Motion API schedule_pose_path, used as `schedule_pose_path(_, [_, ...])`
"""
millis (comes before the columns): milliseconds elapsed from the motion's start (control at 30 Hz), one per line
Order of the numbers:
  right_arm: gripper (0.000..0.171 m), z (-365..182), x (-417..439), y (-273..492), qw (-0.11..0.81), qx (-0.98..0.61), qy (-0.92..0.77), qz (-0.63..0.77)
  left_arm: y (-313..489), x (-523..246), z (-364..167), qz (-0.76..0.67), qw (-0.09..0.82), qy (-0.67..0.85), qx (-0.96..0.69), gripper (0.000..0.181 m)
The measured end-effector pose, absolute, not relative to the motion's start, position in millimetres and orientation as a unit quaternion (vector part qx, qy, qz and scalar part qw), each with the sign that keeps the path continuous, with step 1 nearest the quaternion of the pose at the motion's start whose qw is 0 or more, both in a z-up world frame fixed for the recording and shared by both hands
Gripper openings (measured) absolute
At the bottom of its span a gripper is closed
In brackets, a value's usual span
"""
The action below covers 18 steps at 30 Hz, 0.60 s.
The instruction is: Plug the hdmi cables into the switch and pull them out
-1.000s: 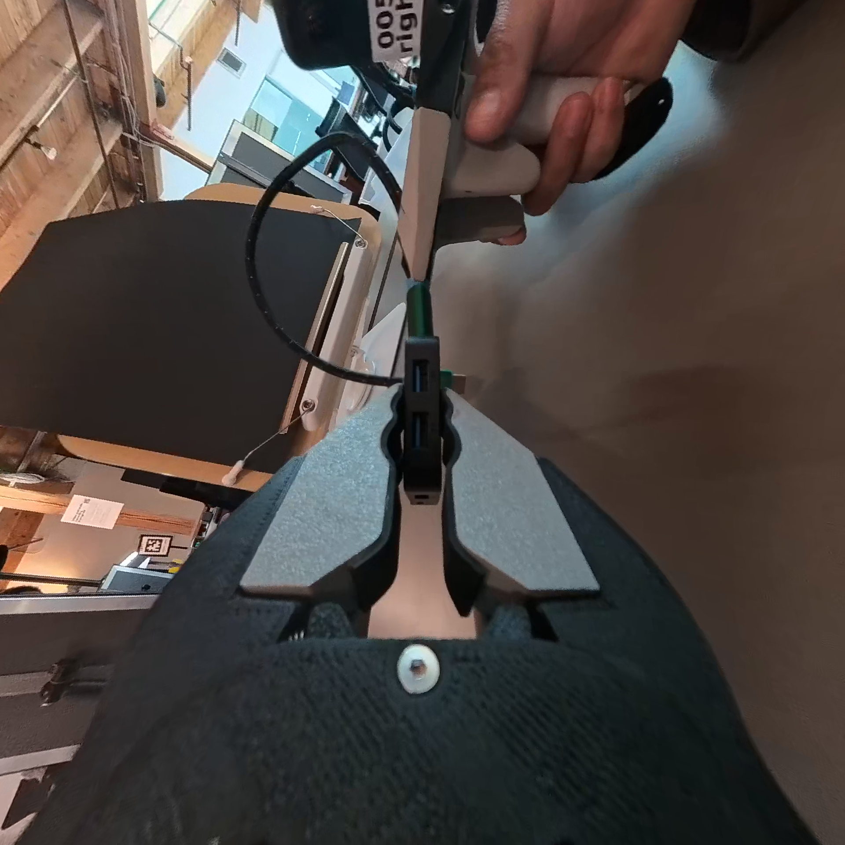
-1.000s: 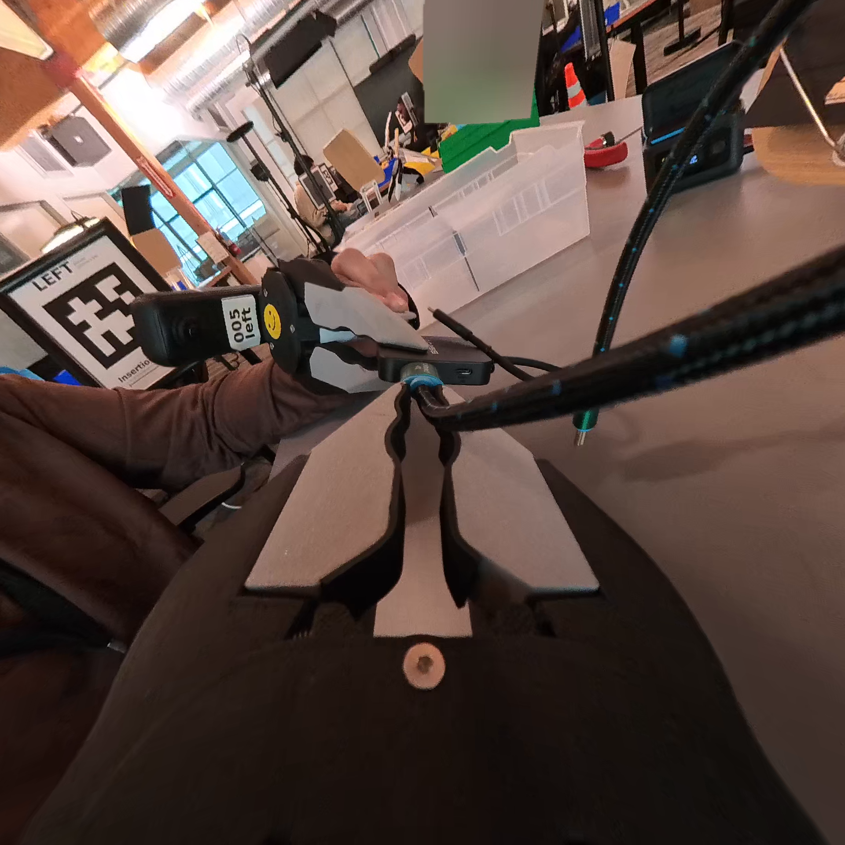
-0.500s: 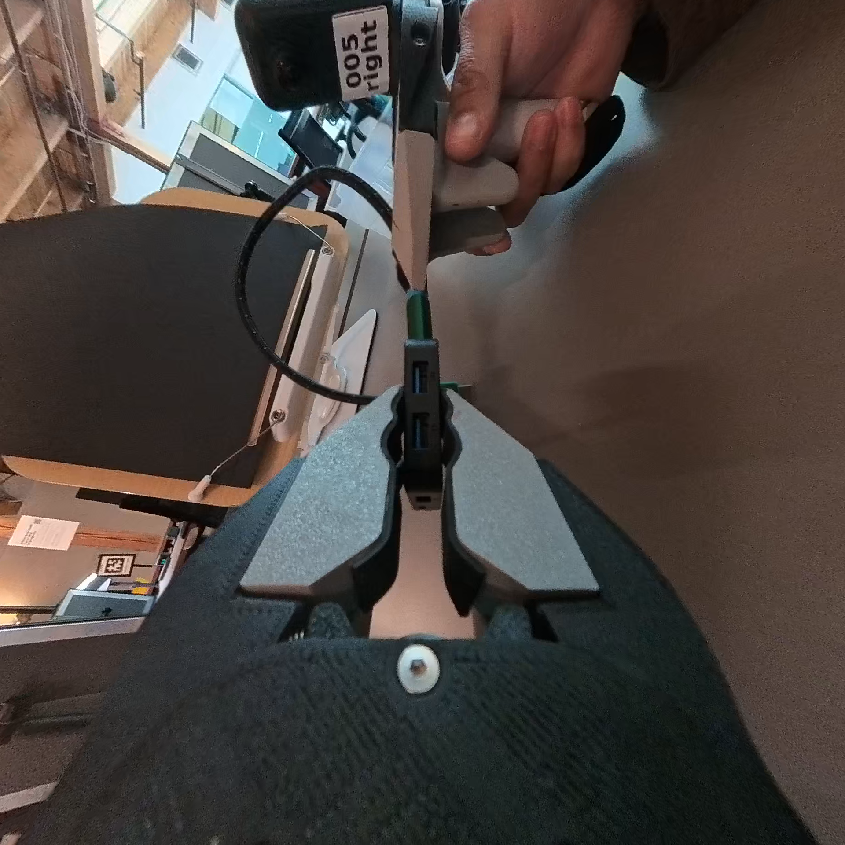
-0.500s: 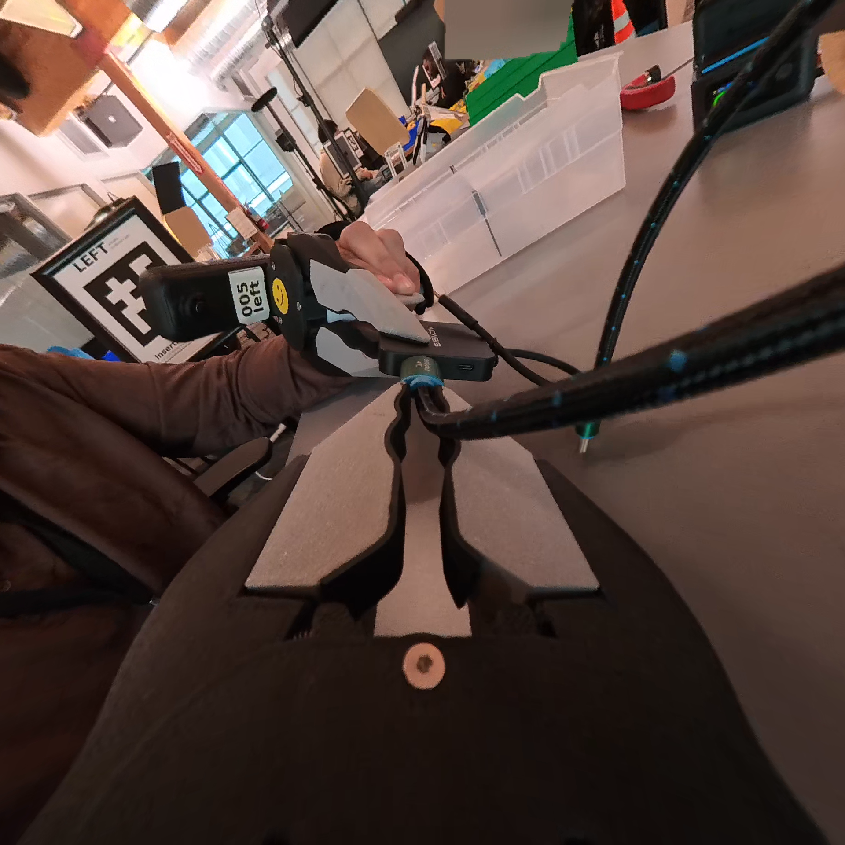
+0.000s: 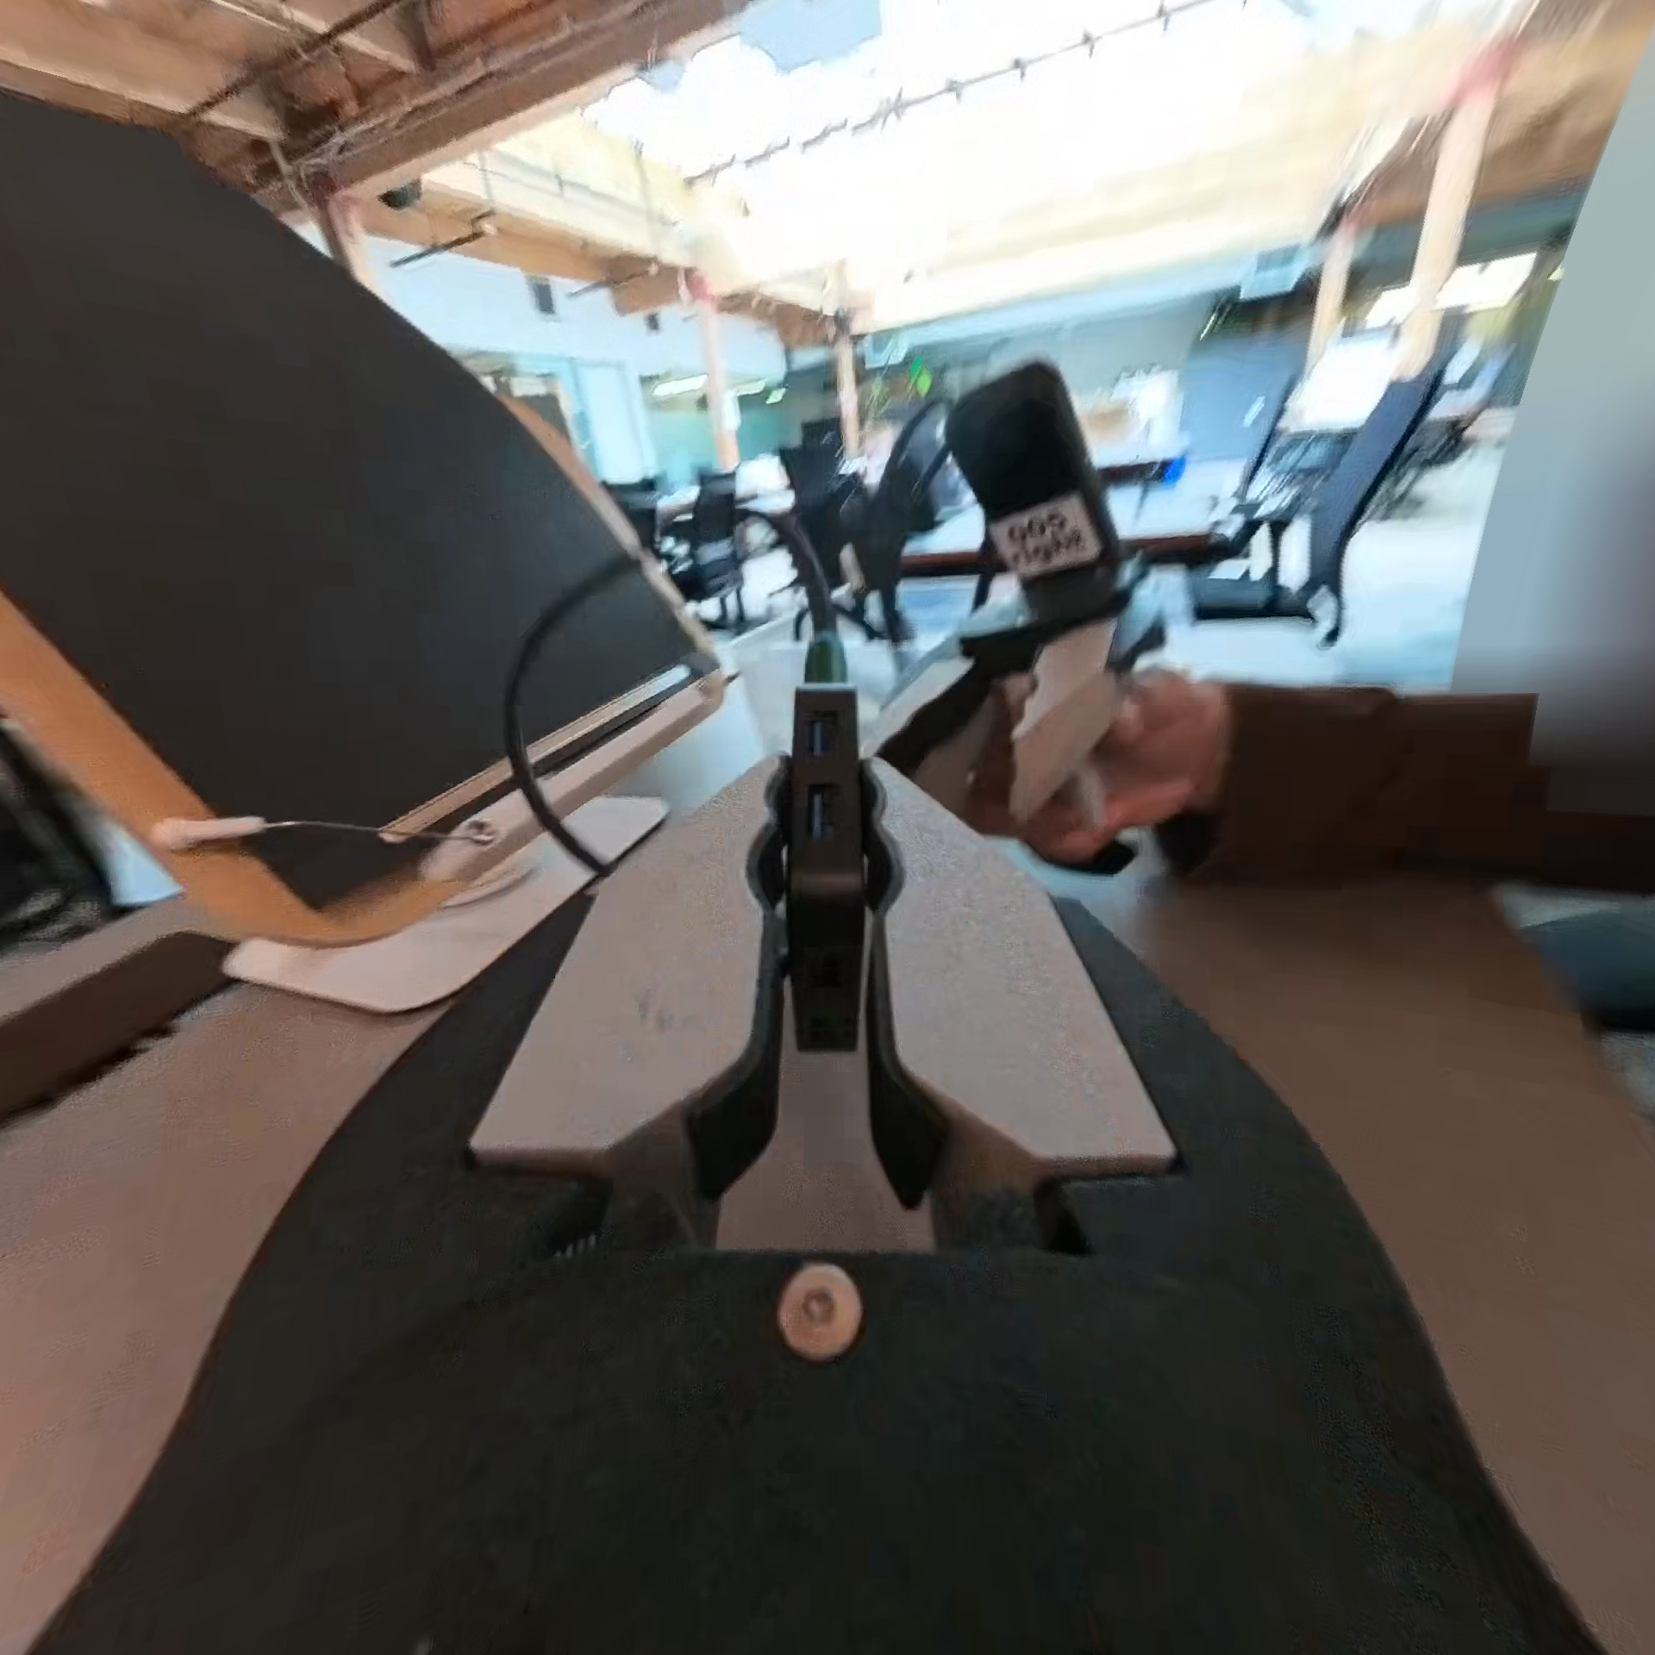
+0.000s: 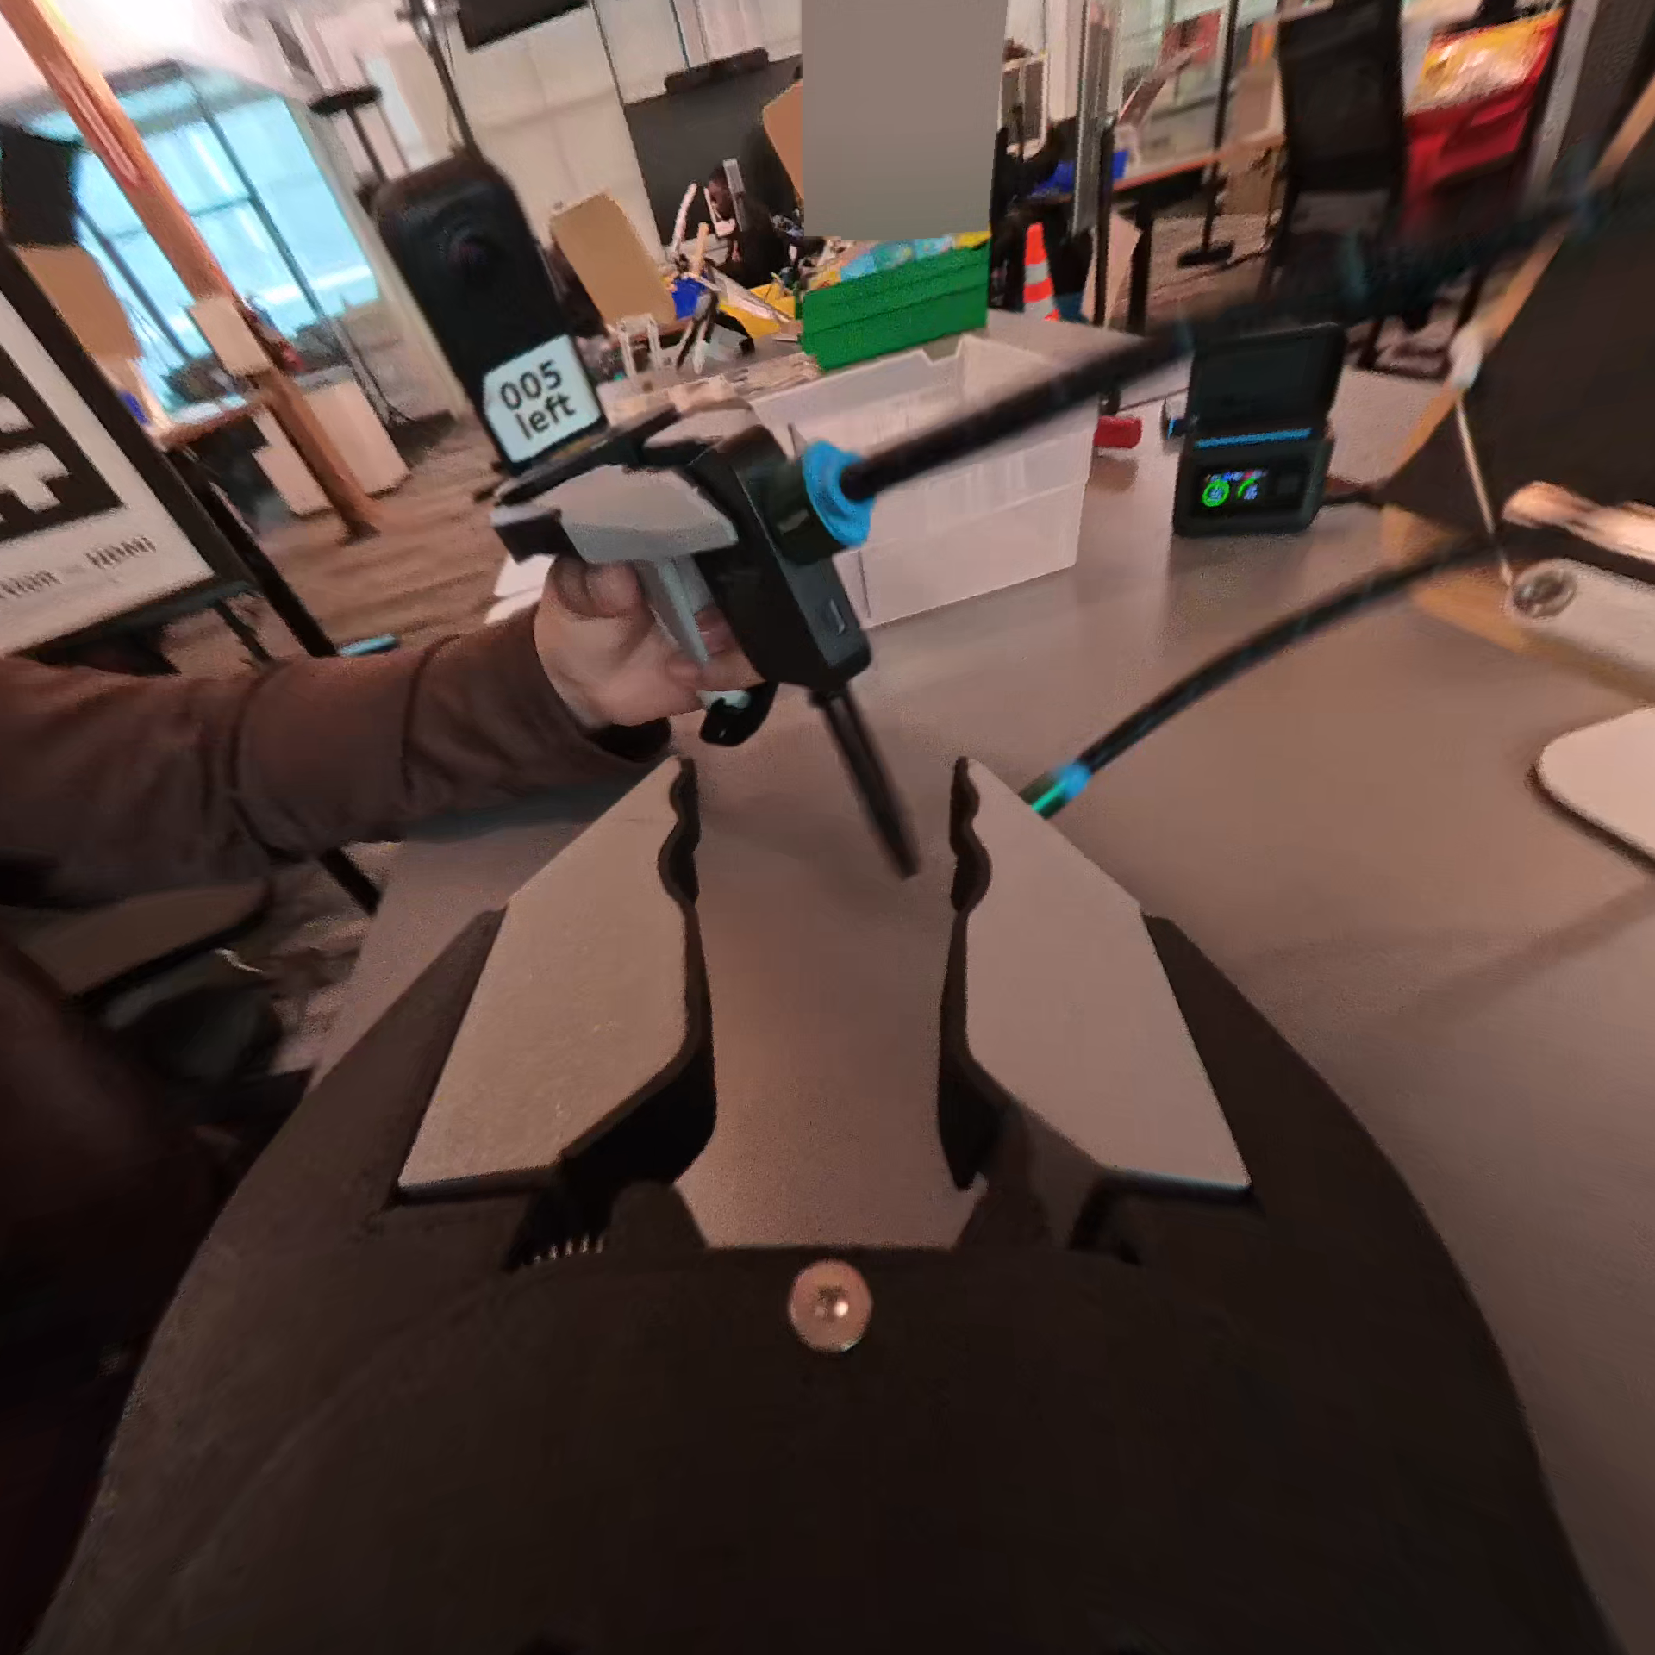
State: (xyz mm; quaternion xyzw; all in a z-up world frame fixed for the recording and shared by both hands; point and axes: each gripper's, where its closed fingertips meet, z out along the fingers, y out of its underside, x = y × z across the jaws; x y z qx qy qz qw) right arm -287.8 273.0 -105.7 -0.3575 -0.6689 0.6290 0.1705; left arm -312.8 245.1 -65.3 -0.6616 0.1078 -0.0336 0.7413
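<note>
In the left wrist view my left gripper (image 5: 824, 781) is shut on the black switch (image 5: 825, 882), which stands edge-up between the fingers. A green-collared cable plug (image 5: 826, 661) sits in its far end. In the right wrist view my right gripper (image 6: 824, 806) is open and empty above the table. Beyond it the left gripper (image 6: 716, 524) holds the switch (image 6: 797, 582) in the air, with a blue-collared cable (image 6: 837, 497) plugged in and a short black lead (image 6: 869, 788) hanging down. A second cable end (image 6: 1057, 788) lies loose on the table to the right.
A clear plastic bin (image 6: 976, 501) and a small black device with a lit screen (image 6: 1254, 448) stand at the back of the grey table (image 6: 1343, 896). A large black panel on a white base (image 5: 269, 537) stands to the left. A person's sleeve (image 6: 269, 761) crosses from the left. One gripper's finger ends stand about 6 centimeters off the other's.
My right gripper let go of the cable plug, opened and drew back. The left gripper turned upright and lifted the switch, with the cable still plugged in.
</note>
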Motion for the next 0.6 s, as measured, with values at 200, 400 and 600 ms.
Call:
schedule_pose_path(200, [0.058,-109.3,-283.2,251.4,0.212,-0.314,-0.703,0.603,247.8,-289.3,-69.7,-0.104,0.731,0.132,-0.662,0.011])
schedule_pose_path(400, [0.015,-113.9,-274.3,229.9,0.231,-0.24,-0.731,0.596,256.3,-254.0,-76.9,-0.14,0.713,0.174,-0.664,0.011])
schedule_pose_path(600, [0.011,-120.6,-282.4,255.6,0.224,-0.288,-0.743,0.561,253.6,-287.9,-69.6,-0.166,0.733,0.084,-0.654,0.015])
